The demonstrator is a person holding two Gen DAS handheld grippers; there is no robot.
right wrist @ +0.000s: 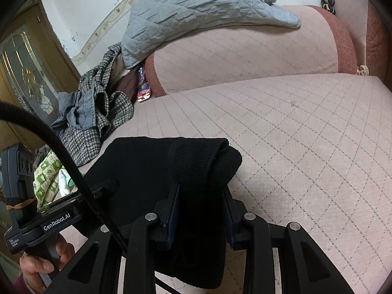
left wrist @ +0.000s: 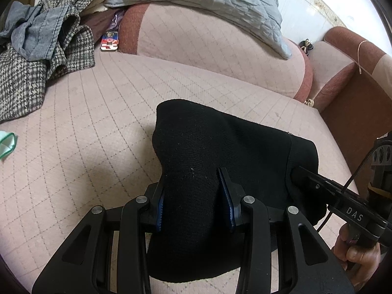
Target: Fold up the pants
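The black knit pants [left wrist: 220, 147] are folded into a thick bundle and held above the pink quilted sofa seat [left wrist: 98, 122]. My left gripper [left wrist: 193, 183] is shut on the bundle's left part, its blue pads pressing the cloth. My right gripper [right wrist: 199, 196] is shut on the ribbed waistband end [right wrist: 196, 161] of the pants [right wrist: 147, 166]. The right gripper also shows in the left wrist view [left wrist: 301, 174], biting the bundle's right edge. The left gripper also shows in the right wrist view [right wrist: 107, 186], at the bundle's left side.
A houndstooth coat and grey-blue garment [left wrist: 36, 49] are heaped at the seat's left. A grey quilted blanket [left wrist: 208, 0] lies over the backrest. A small card packet [left wrist: 110, 41] rests by the backrest. A green-trimmed cloth [left wrist: 7, 144] lies at far left. The armrest [left wrist: 343, 56] stands at right.
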